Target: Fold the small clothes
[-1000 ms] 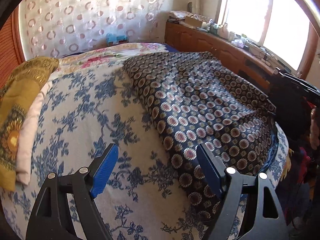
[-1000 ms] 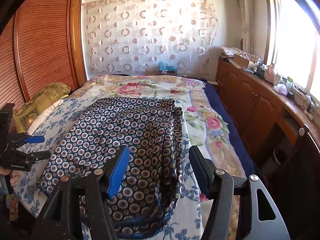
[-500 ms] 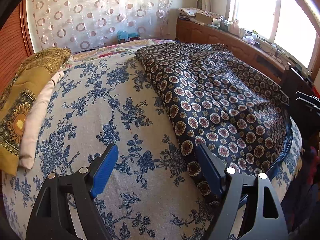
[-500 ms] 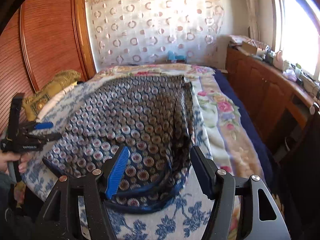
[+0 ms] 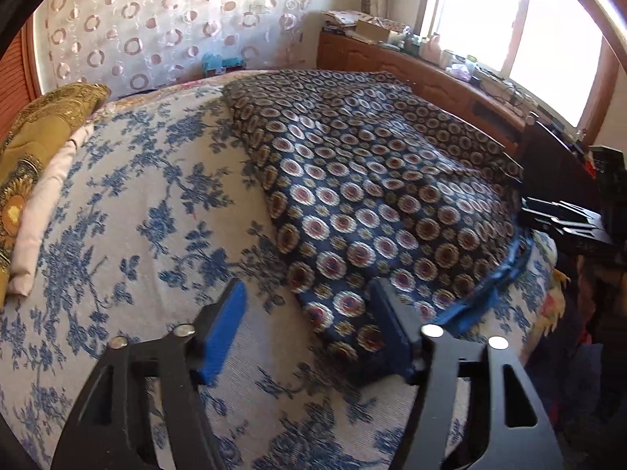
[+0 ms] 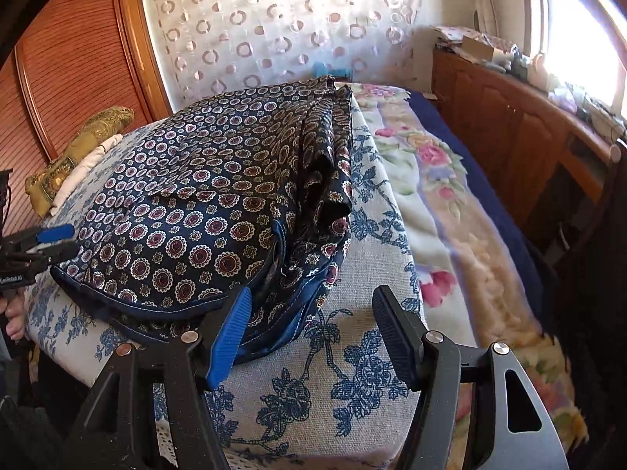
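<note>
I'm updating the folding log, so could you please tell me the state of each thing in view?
Navy circle-patterned silky garment: lying on the bed, partly folded, layers bunched at one side.
Left gripper: open, fingers just been closing, straddling the garment's near corner.
Right gripper: open, above the hem, holding nothing.
Blue-floral white bedcover: spread flat.

Daylight floods in through window (image 5: 509, 27) at right, blown out to white glare in both views. Sheer curtain (image 6: 274, 23) glows softly. Bedspread (image 5: 129, 203) evenly lit, shadows weak. Strong fisheye bending, dark vignette at corners. Left wrist view slightly motion-blurred, worst near bottom edge; right wrist view sharper, far right side dim.
</note>
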Tool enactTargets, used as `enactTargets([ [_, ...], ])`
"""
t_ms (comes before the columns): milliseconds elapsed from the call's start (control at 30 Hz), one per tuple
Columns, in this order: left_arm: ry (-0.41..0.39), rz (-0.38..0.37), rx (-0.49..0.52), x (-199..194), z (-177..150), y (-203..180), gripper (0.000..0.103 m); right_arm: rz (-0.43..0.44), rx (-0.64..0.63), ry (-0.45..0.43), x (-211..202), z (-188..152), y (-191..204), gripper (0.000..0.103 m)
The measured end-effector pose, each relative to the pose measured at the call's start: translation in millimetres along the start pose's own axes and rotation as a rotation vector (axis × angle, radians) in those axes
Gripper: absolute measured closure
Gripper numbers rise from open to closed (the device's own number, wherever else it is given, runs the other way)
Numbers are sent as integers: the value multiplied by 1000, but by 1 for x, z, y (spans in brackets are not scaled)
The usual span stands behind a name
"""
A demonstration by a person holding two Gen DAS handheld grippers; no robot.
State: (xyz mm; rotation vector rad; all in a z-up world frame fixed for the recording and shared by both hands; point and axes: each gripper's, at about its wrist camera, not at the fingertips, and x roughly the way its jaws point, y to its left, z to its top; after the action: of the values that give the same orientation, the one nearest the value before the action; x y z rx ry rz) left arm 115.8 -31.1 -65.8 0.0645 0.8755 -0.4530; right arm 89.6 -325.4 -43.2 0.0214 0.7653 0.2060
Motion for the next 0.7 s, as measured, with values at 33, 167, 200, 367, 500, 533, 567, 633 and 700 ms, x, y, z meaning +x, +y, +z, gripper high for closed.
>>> enactTargets([
  [33, -4, 0, 5, -1, -2, -2, 46, 6, 2, -3, 0, 1, -1, 37],
  [167, -6, -45, 4, -6, -6, -5, 55, 24, -6, -4, 5, 4, 4, 37],
  [200, -5, -57, 4, -6, -7, -5, 55, 24, -14, -1, 8, 4, 7, 37],
  [367, -14, -54, 13, -9, -10, -10, 60, 29, -39, 2, 13, 4, 14, 44],
  [500, -14, -58, 23, -8, -11, -12, 78, 15, -88, 24, 17, 7, 22, 69],
  [533, -15, -60, 24, -8, -11, -12, 81, 13, -96, 26, 17, 8, 22, 78],
  [567, -17, -61, 24, -8, -12, -12, 88, 16, -100, 27, 17, 8, 21, 82],
  [633, -24, -67, 19, -9, -12, -10, 96, 44, -96, 33, 18, 10, 20, 95],
  [700, -44, -105, 0, -14, -10, -7, 99, 49, -102, 27, 19, 10, 21, 98],
])
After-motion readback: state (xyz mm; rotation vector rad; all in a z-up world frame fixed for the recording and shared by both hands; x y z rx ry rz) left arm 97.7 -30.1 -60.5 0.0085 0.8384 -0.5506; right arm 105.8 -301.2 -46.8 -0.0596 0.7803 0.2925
